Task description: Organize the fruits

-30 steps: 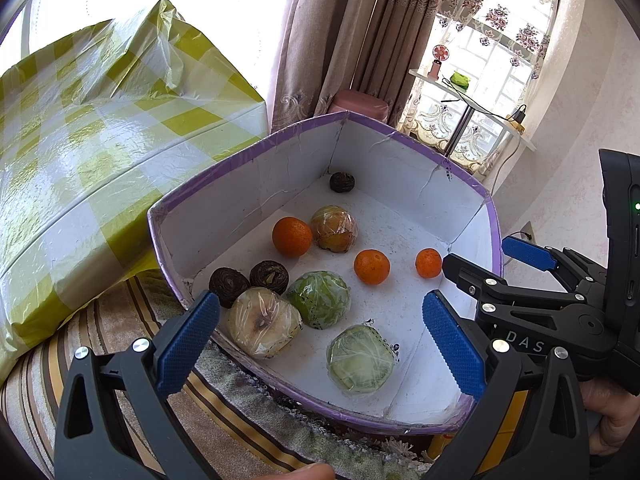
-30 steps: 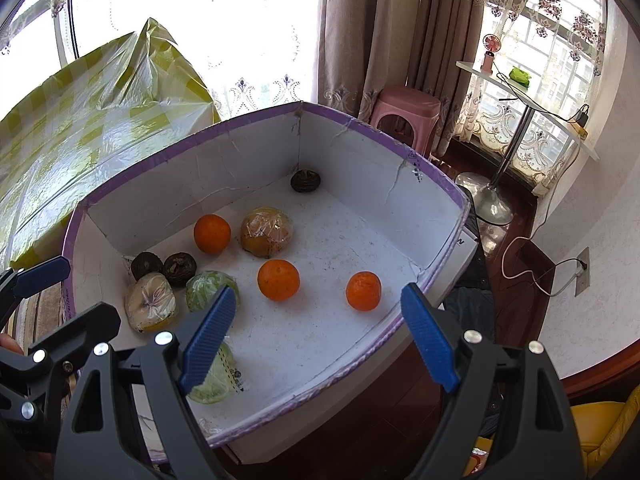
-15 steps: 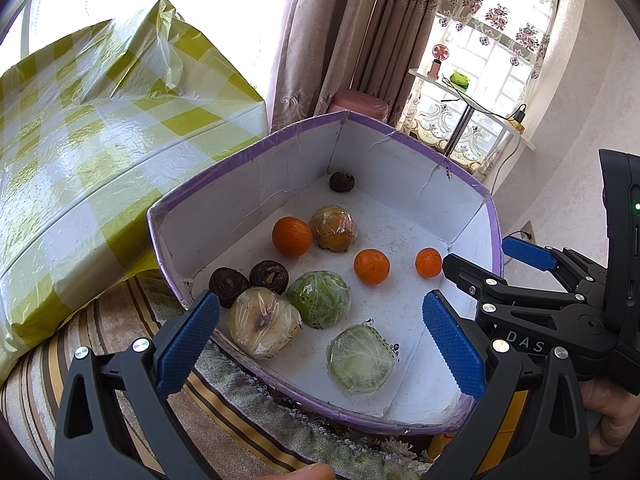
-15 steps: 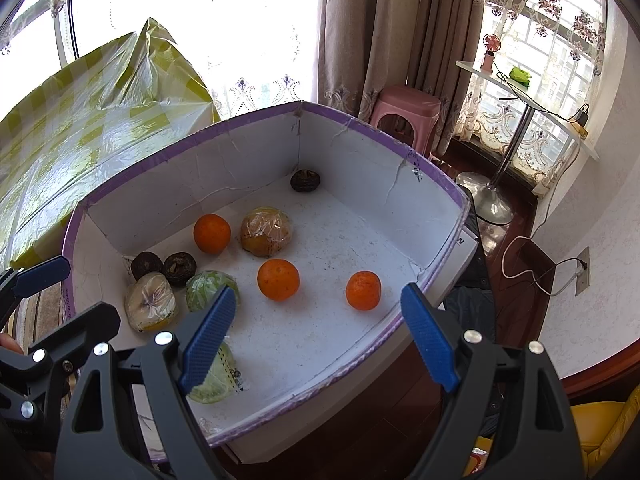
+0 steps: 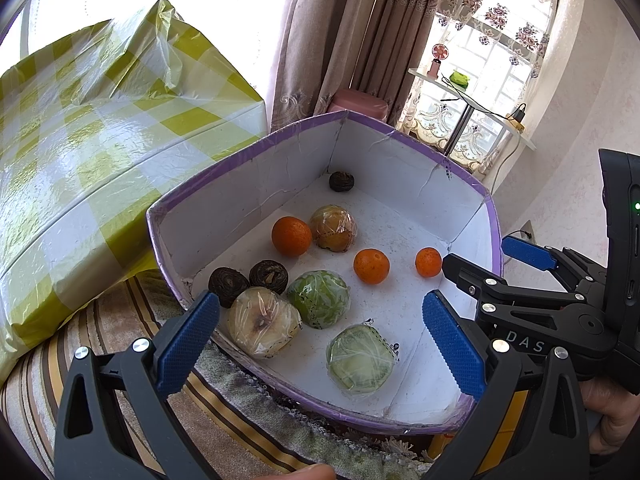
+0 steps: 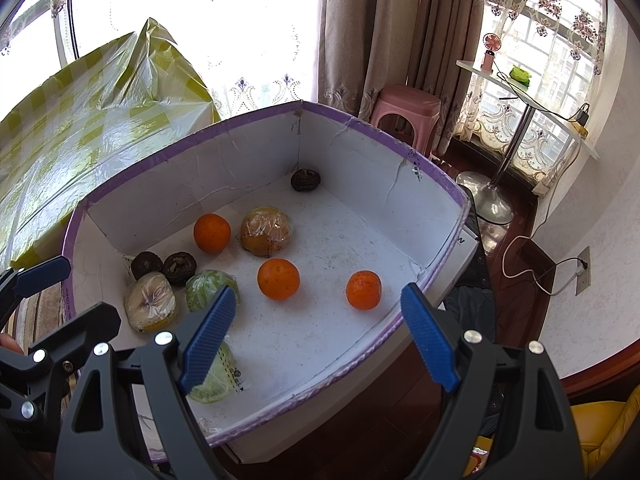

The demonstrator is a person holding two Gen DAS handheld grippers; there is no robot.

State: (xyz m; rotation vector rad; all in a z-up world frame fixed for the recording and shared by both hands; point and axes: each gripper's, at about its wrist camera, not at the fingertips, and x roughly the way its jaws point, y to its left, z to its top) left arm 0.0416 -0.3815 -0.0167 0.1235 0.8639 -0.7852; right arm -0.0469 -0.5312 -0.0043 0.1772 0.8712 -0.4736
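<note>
1. Three oranges [image 6: 278, 279] are seen loose on the floor of the white box [image 6: 344, 148], among film-wrapped fruits [image 5: 319, 298];
2. Both the left gripper [image 5: 320, 338] and the right gripper [image 6: 318, 334] are held apart, empty;
3. Oranges are judged firm, light, prone to rolling; to be taken across the middle.

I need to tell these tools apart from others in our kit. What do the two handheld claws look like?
Both look alike. The left claw and the right claw have matte black plastic arms with triangular cut-outs and silver screw heads, ending in blue textured pads. The right one's body, seen from the left wrist camera, bears white letters "DAS" and a small green light.
</note>
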